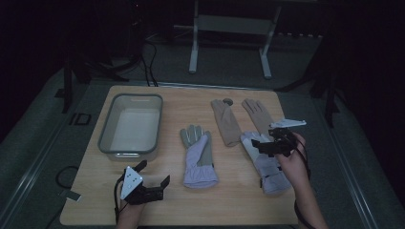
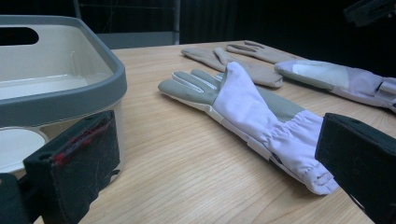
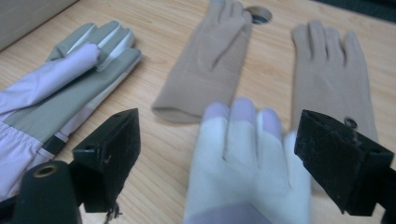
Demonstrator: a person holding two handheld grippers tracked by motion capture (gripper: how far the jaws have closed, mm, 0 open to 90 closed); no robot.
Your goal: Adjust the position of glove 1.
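Setting: a lab or recording studio, not a home. A light wood-grain surface (image 1: 239, 200) stands alone on grey carpet (image 1: 38, 138) in a darkened room, with black all around and light falling on the surface alone. Beyond the far edge, well apart from both claws, stands a white metal frame (image 1: 229, 28) on two legs. Dark cables (image 1: 148, 67) run across the floor near it, and another cable loop (image 1: 64, 176) lies on the carpet just left of the left claw (image 1: 154, 172). A label reading "ID" (image 1: 79, 119) is stuck on the floor beside the surface. The gloves (image 1: 199, 157) and bin (image 1: 131, 125) are laid out neatly, spaced like test samples.
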